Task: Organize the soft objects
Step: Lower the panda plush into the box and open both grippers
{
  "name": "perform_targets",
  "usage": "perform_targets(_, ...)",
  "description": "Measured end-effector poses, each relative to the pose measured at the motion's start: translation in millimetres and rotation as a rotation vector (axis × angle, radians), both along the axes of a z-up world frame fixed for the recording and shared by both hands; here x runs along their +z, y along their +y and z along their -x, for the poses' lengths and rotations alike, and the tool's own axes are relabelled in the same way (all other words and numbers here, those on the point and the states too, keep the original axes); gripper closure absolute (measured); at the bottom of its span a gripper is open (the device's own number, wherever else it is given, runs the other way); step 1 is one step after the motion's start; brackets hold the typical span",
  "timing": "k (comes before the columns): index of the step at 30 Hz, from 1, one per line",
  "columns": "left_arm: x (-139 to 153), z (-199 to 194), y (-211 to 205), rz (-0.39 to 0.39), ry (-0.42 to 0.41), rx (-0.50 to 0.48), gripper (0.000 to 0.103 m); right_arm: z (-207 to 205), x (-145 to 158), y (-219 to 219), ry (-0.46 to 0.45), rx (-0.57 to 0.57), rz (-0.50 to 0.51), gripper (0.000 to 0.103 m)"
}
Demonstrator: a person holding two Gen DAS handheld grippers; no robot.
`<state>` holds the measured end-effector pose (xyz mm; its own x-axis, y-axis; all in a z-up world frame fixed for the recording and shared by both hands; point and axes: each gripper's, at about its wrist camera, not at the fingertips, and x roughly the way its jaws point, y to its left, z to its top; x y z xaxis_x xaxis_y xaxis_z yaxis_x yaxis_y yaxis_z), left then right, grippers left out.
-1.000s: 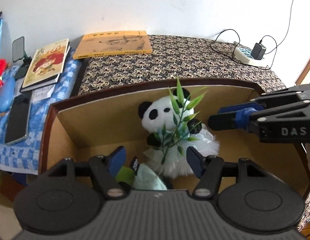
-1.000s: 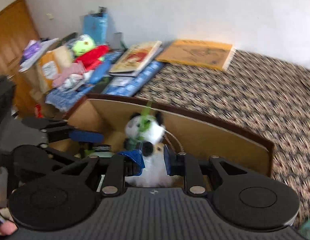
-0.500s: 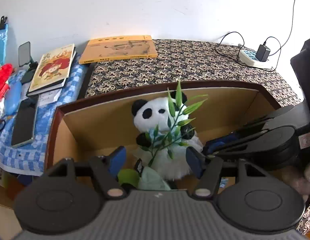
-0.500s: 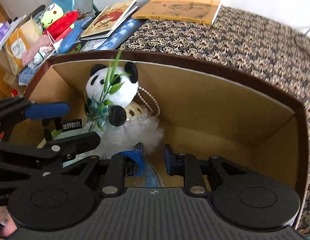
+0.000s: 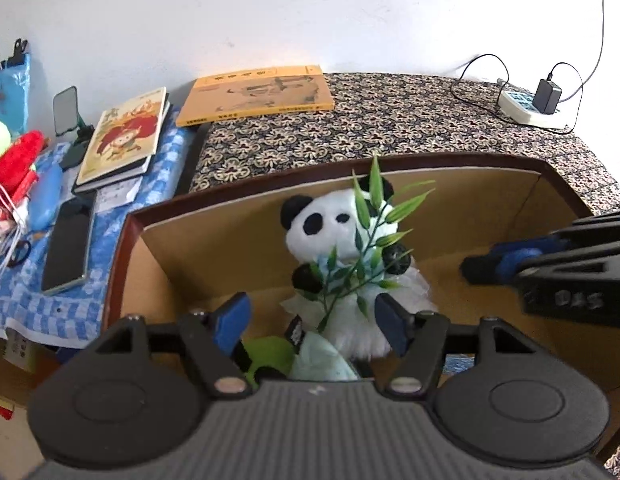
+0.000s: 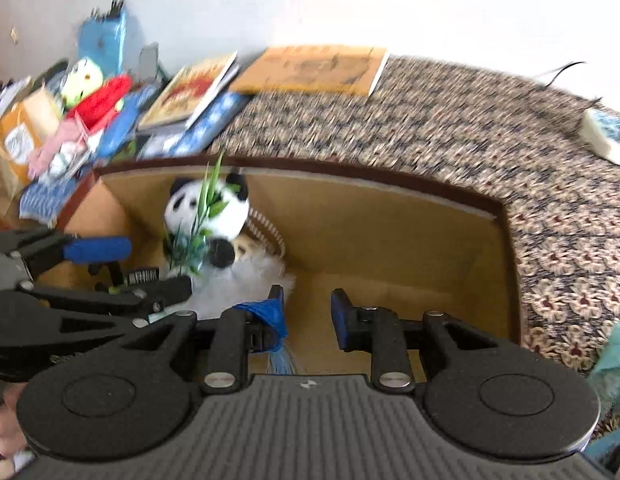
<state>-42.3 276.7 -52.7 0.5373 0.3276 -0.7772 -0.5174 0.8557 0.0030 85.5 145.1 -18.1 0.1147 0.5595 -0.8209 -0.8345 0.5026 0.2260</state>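
1. We held the left tongs (image 5: 312, 316) spread wide above the box (image 5: 470, 208), gripping nothing.
2. Our right tongs (image 6: 306, 314) also stood parted and empty over the box floor.
3. The panda plush (image 5: 334, 224) sat upright inside, against the box's far wall, with a bamboo sprig (image 5: 366, 252) in front of it.
4. A green soft toy (image 5: 270, 354) lay beside it, near the left corner.
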Motion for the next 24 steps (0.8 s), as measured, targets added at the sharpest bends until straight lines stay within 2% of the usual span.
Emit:
perform_targets(7, 0, -1, 0, -0.01, 0.008, 0.012, 0.035, 16, 9, -18, -0.074, -0.077, -0.033, 0.094)
perform_targets(15, 0, -5, -6, -0.054, 0.021, -0.006, 0.035, 19, -10, -33, -0.014, -0.149, -0.024, 0.094)
perform_targets(24, -1, -10, -11, -0.075, 0.027, -0.072, 0.035, 20, -8, -40, -0.005, -0.204, -0.066, 0.094)
